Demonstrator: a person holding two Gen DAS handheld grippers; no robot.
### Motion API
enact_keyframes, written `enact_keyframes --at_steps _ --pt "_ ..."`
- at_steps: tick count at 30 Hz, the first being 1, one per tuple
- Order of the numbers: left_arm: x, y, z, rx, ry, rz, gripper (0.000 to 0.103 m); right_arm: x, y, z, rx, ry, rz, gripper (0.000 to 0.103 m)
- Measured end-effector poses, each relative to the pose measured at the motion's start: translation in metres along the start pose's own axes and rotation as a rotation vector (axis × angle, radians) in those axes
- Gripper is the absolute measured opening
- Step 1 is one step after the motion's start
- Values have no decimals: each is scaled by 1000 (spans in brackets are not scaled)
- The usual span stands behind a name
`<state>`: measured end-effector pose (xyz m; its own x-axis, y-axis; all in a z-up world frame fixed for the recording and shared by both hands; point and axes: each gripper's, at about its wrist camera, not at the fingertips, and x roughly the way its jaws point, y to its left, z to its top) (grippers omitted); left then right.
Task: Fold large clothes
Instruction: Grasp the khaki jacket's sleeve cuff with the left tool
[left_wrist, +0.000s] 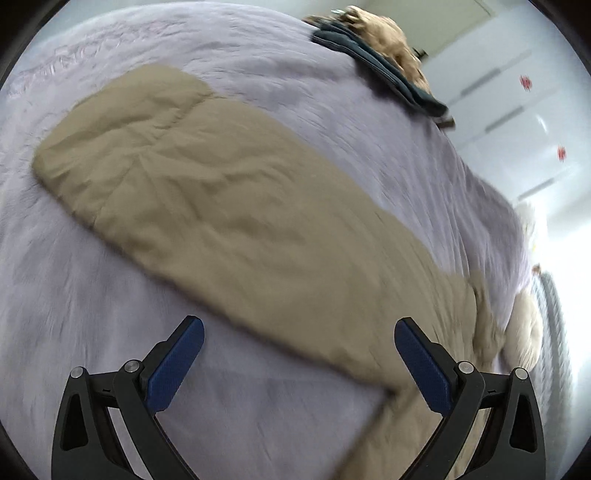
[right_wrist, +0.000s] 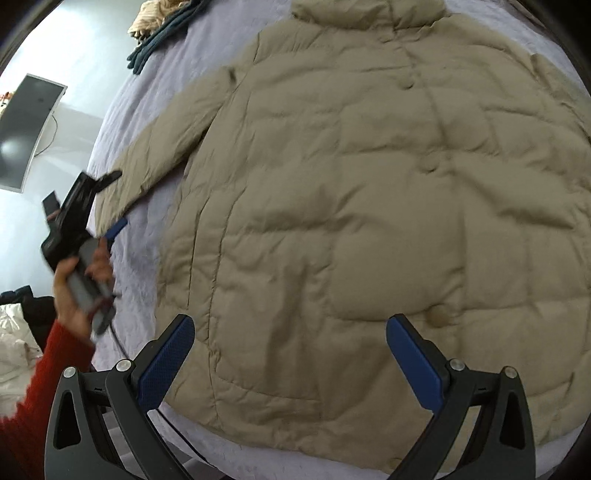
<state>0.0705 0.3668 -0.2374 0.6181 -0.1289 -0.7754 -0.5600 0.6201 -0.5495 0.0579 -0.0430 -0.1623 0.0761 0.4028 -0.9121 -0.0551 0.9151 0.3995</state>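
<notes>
A large beige quilted jacket (right_wrist: 369, 229) lies spread flat, front up, on a lavender bedspread (right_wrist: 136, 236). Its left sleeve (left_wrist: 207, 199) stretches out sideways across the bed in the left wrist view. My left gripper (left_wrist: 299, 350) is open and empty, hovering above the near part of that sleeve; it also shows in the right wrist view (right_wrist: 110, 206) near the sleeve's cuff, held by a hand in a red sleeve. My right gripper (right_wrist: 290, 349) is open and empty above the jacket's lower hem area.
A pile of other clothes, tan and dark teal (left_wrist: 380, 59), lies at the bed's far edge. White wardrobe doors (left_wrist: 517, 110) stand beyond it. A monitor (right_wrist: 26, 133) and white bedding (right_wrist: 14, 350) are off the bed's left side.
</notes>
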Motion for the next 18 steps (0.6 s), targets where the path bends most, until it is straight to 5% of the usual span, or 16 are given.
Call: enact_keyframes --at_steps 7,9,12,13,18 --pt "20 25 50 -94 -89 -45 103 6 12 -2 -18 12 -23 103" --pt "16 22 56 -79 -123 -26 94 5 15 0 -23 5 -25 103" --pt "16 18 66 -45 -128 -43 43 4 20 2 -30 1 -19 103" --pt "18 16 67 -32 -120 -48 18 4 19 1 -31 1 -9 103" --pt "-2 -17 66 112 -166 -11 9 -5 16 1 -35 -25 30 103"
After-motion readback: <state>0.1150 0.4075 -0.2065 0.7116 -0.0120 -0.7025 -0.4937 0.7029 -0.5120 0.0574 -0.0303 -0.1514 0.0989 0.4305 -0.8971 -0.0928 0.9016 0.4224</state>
